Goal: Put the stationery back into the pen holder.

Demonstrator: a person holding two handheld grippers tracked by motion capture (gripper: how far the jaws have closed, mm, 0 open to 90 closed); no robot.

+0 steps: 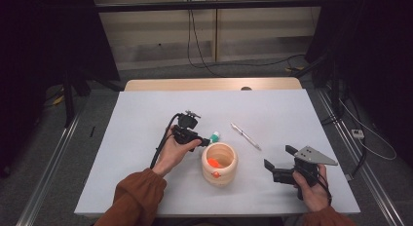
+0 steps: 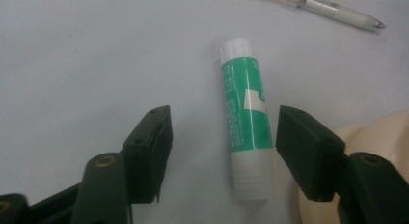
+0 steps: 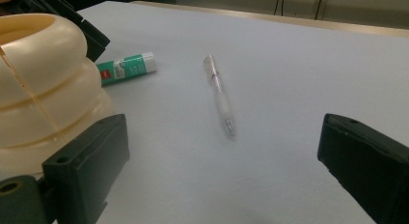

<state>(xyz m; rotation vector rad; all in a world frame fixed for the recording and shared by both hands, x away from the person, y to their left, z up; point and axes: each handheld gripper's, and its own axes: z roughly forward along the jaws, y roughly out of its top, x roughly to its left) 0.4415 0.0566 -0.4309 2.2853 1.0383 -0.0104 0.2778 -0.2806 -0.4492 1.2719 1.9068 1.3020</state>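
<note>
**Green-and-white glue stick lies between the left gripper's half-open jaws**

Green label and white cap mark the glue stick, which lies flat on the pale grey table, just beside the cream ribbed pot. In the left gripper view the stick runs lengthwise between the two black jaws of the left gripper. The jaws stand about half open; the one at the right of that view sits right against the stick's side or very close to it, while the other stands clear of it with bare table between. From this angle I cannot be sure the near jaw truly touches, so the stick does not read as clamped. The high view shows the left gripper held low over the table by a hand in a rust-brown sleeve, its tips at the glue stick by the pot's far rim. Something orange lies inside the pot.

The right gripper rests near the table's front right, well apart from the pot. Its jaws are wide apart with nothing between them. A clear pen lies on the table beyond the pot, apart from the glue stick; in the right gripper view the pen lies ahead of the jaws.
</note>
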